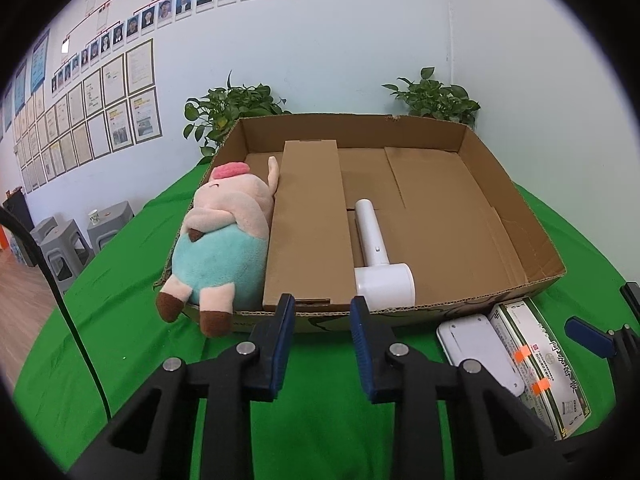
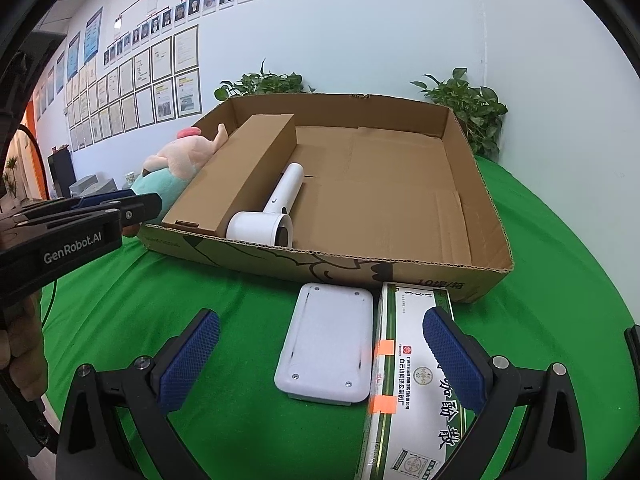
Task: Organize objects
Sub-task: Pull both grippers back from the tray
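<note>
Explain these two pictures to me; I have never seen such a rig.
A person holds two clamps, each with a fisheye camera looking along its fingers. One view is from the left gripper, shut on nothing; the other is from the right gripper, open and empty. On the green cloth stands a cardboard tray with a plush toy, a long cardboard box and a white hair dryer. Before it lie a flat white device and a green-and-white carton.

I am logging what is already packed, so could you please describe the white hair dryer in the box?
The white hair dryer looks like smooth, matte plastic. It lies flat on the floor of the cardboard tray, round head near the front wall, straight handle pointing back. It lies alongside the long brown carton. No cord is visible.
</note>
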The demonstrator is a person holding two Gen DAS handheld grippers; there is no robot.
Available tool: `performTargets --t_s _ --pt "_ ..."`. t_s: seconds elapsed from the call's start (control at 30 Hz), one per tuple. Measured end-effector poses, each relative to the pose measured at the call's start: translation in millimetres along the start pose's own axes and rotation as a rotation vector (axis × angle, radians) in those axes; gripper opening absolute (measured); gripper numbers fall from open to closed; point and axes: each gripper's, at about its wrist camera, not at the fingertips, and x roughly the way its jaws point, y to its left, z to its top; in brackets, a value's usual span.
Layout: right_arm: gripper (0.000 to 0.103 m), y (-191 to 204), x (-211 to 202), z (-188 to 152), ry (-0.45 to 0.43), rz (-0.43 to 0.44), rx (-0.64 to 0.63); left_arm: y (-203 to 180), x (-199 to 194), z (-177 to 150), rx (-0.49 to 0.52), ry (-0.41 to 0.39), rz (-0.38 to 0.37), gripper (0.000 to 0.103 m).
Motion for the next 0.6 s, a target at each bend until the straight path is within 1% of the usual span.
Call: performTargets --t_s 0.03,0.07,0.1,0.13,0.2,0.3,0.4,0.6 --pt "0.102 1 1 0 0.003 0.003 -0.005 1 1 0 -0.013 -0.001 -0.011 0.031" --pt "0.102 1 2 0 0.004 0.005 -0.008 1 1 0 -0.017 0.005 -0.015 0.049" --pt "0.102 1 2 -1 0.004 0.01 -0.01 1 2 0 -0.022 0.007 -0.02 0.072" --pt "0.102 2 2 -1 0.006 0.014 -0.01 2 2 0 -0.031 0.0 -0.027 0.08" --pt "0.102 1 3 -1 0.006 0.022 -0.01 1 0 0 -0.036 -0.012 -0.038 0.081" --pt "0.103 1 4 0 0.006 0.026 -0.011 -5 1 1 -0.004 0.002 -0.045 0.081" --pt "0.103 2 2 -1 0.0 0.051 -0.01 -7 0 0 0.008 -0.002 -0.058 0.081" --pt "0.102 15 -5 -7 -0.013 0.162 -0.048 -1 1 1 -0.016 -0.006 -0.074 0.081"
